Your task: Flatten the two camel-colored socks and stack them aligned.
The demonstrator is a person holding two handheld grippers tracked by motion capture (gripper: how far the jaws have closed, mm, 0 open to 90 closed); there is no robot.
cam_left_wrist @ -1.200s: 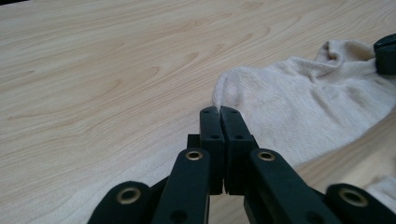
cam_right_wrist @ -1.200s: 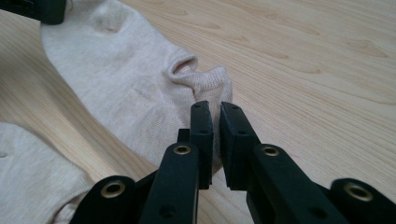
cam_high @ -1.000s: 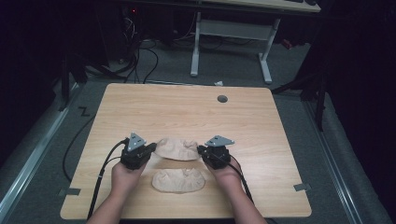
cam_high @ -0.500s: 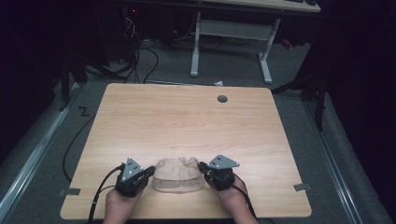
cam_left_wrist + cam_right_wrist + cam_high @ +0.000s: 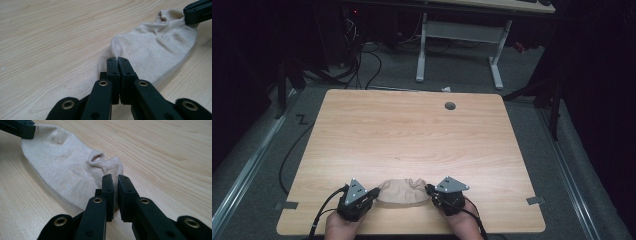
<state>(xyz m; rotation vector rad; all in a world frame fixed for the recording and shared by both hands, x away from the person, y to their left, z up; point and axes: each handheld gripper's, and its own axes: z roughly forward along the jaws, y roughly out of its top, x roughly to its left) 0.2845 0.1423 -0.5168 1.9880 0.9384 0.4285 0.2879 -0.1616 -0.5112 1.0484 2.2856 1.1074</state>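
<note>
Item: beige sock (image 5: 402, 192), laid flat on the wooden table (image 5: 412, 140) at the 6 o'clock edge, between both tools. Left gripper (image 5: 371, 194), at the sock's 9 o'clock: jaws closed tight, one end of the fabric pinched. Right gripper (image 5: 430, 190), at its 3 o'clock: jaws nearly closed, the cuff end clamped between them. Cables are trailed toward the person's hands.

Left hand-held gripper (image 5: 117, 60): black jaws pressed together, pinching the near edge of a beige sock (image 5: 155, 52). Sock lies flat on the light wood worktop (image 5: 50, 37), wrinkled toward its far end. There, the other hand-held gripper (image 5: 197, 11) grips it at the top right corner.
</note>
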